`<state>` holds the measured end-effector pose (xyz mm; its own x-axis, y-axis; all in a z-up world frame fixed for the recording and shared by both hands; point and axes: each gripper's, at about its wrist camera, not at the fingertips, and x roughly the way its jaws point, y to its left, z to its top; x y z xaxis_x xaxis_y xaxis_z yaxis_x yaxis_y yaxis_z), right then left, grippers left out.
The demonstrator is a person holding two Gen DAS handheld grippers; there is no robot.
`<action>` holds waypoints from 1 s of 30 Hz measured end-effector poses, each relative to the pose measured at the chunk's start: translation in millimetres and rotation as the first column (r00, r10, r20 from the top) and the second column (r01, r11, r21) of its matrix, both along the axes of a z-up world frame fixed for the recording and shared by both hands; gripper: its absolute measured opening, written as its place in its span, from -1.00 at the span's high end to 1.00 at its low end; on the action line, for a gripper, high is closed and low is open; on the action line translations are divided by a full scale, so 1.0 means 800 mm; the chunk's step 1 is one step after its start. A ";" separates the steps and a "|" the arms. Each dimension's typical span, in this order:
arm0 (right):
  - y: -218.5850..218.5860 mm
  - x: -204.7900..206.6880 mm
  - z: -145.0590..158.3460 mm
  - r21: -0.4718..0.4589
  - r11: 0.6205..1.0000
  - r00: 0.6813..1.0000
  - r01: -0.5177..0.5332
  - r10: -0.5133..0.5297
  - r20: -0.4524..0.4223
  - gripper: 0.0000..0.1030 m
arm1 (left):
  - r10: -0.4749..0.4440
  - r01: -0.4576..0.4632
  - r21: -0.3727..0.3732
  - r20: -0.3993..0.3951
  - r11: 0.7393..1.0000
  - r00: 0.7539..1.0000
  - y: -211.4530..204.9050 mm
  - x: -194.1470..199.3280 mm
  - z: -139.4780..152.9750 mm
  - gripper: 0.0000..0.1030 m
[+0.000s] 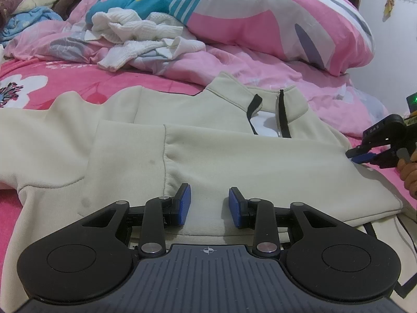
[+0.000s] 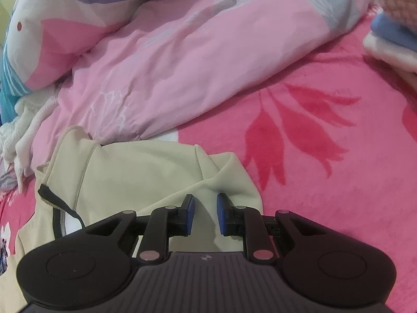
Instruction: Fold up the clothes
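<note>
In the left wrist view, one cream sweatshirt (image 1: 234,156) lies spread flat on the pink flowered bed (image 1: 161,80), its zipped collar on the far side and one sleeve folded across its front. The left gripper (image 1: 209,206) hangs over the sweatshirt's near hem, jaws apart with bare cloth showing between the blue pads (image 1: 185,204), gripping nothing. At the sweatshirt's right edge sits the right gripper (image 1: 355,156), held by a hand (image 1: 410,174); white lettering on its body is too small to read. Beyond the sweatshirt's collar lie a crumpled white knit garment (image 1: 135,31) and one big pink cartoon pillow (image 1: 273,18). In the right wrist view, the right gripper (image 2: 204,214) is over the sweatshirt's (image 2: 146,172) shoulder, jaws narrowly apart, a raised fold of cloth just beyond them; I cannot tell whether they pinch it. Right of the sweatshirt, well apart, is a stack of folded clothes (image 2: 391,44).
</note>
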<state>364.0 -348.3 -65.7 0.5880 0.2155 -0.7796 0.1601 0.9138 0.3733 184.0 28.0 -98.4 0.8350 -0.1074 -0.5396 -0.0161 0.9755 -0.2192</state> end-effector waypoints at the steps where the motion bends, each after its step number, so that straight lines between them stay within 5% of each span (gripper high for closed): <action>1: 0.001 0.000 0.000 -0.004 1.000 1.000 0.000 0.000 0.006 0.62 | 0.000 0.000 0.000 0.000 1.000 1.000 0.000 0.000 0.000 0.37; 7: 0.015 -0.002 -0.006 -0.075 0.997 0.996 -0.034 0.040 0.078 0.61 | 0.000 0.000 0.001 -0.001 1.000 1.000 0.000 0.000 0.000 0.37; 11: -0.009 -0.012 0.001 0.014 0.999 0.994 -0.051 0.050 0.093 0.63 | 0.001 -0.001 0.014 -0.004 1.000 1.000 -0.002 0.000 0.001 0.37; 15: -0.060 -0.054 0.063 0.011 1.000 0.988 -0.028 0.026 0.151 0.58 | 0.001 -0.001 0.028 -0.008 1.000 1.000 -0.004 0.000 0.001 0.37; 20: -0.072 -0.132 0.125 -0.048 0.990 0.964 -0.134 0.142 0.224 0.58 | 0.002 -0.002 0.019 -0.005 1.000 1.000 -0.003 0.000 0.000 0.37; 28: 0.030 -0.132 0.010 -0.259 0.906 0.929 -0.335 0.364 0.069 0.64 | 0.000 0.001 0.042 -0.026 0.999 1.000 -0.007 0.004 0.004 0.36; 30: 0.021 -0.139 0.028 -0.237 0.922 0.942 -0.305 0.328 0.066 0.65 | -0.010 0.012 0.059 -0.044 0.998 0.999 -0.009 0.006 0.010 0.35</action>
